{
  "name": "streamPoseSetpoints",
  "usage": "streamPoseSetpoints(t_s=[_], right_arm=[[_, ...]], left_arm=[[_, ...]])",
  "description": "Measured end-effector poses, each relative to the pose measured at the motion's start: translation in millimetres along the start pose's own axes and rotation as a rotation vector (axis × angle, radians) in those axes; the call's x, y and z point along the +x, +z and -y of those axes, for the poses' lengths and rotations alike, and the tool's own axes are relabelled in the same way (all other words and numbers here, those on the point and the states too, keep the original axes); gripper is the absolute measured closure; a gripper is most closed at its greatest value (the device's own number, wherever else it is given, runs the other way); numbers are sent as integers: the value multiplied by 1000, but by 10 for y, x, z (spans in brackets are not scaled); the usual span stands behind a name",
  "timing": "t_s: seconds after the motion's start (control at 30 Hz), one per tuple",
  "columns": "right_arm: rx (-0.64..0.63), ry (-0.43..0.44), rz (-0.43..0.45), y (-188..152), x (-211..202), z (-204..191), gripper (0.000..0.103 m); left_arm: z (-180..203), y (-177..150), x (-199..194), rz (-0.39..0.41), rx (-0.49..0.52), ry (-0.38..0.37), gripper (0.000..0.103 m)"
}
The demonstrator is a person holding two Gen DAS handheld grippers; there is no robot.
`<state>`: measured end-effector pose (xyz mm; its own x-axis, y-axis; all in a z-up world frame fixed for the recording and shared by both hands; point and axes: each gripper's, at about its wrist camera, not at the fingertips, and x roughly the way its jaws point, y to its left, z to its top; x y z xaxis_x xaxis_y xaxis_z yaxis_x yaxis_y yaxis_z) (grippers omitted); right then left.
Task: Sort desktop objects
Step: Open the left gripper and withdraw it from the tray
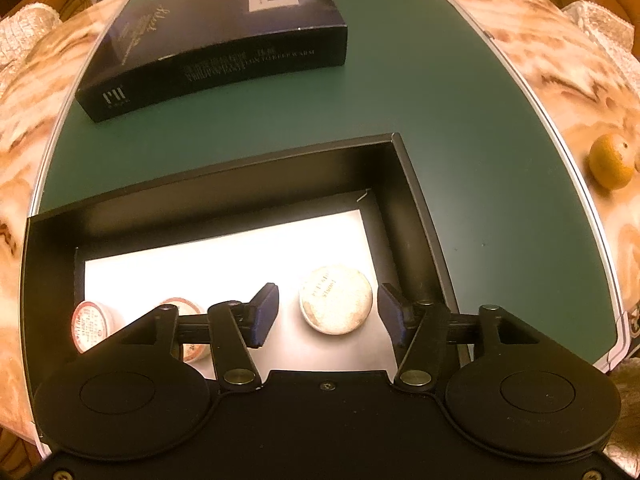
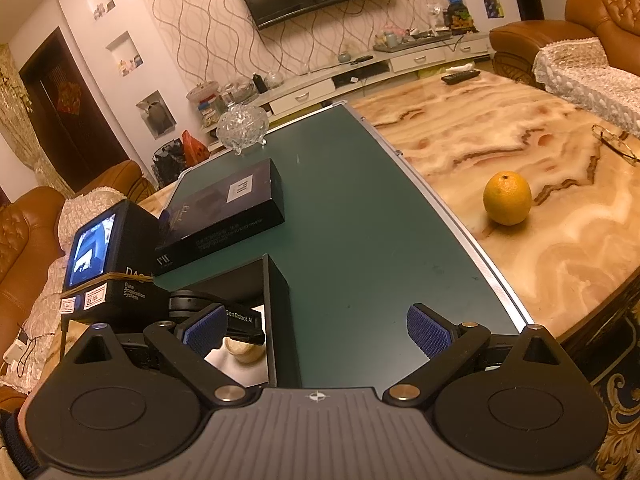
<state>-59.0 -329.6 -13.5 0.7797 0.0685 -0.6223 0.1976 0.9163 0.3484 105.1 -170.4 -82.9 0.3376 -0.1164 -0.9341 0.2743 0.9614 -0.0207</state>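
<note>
My left gripper (image 1: 328, 316) hangs open over an open black box (image 1: 404, 216) with a white floor. A round white tin (image 1: 336, 300) lies flat on that floor between the two pads, and neither pad touches it. Two small round pots with red-and-white lids (image 1: 92, 324) sit at the box's left, partly hidden by the finger linkage. In the right wrist view my right gripper (image 2: 318, 334) is open and holds nothing, above the green mat (image 2: 360, 240) just right of the box wall (image 2: 280, 308). The tin (image 2: 244, 348) shows under the left gripper's housing (image 2: 120, 264).
A closed dark blue gift box (image 1: 224, 40) lies on the mat beyond the open box. An orange (image 2: 507, 199) sits on the marble table (image 2: 520, 128) to the right. A crystal bowl (image 2: 242, 124) stands at the mat's far end, and a remote (image 2: 460, 77) lies farther back.
</note>
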Motion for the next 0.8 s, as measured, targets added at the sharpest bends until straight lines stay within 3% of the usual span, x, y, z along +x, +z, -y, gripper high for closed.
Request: streamPoseSetpoints(t_s=[0.23,0.4,0.8], right_arm=[[-11,3,-4,4,3,-57,4],[-17,-2,-1,21,-8,-89,3],[-48,-12,5,61,-28,-201,0]], left_arm=[[-36,-17,-124,27,1,-7,40],[-66,-37,-232,57,1,-18,25],[-264,-154,-475,95,-26,-83,16]])
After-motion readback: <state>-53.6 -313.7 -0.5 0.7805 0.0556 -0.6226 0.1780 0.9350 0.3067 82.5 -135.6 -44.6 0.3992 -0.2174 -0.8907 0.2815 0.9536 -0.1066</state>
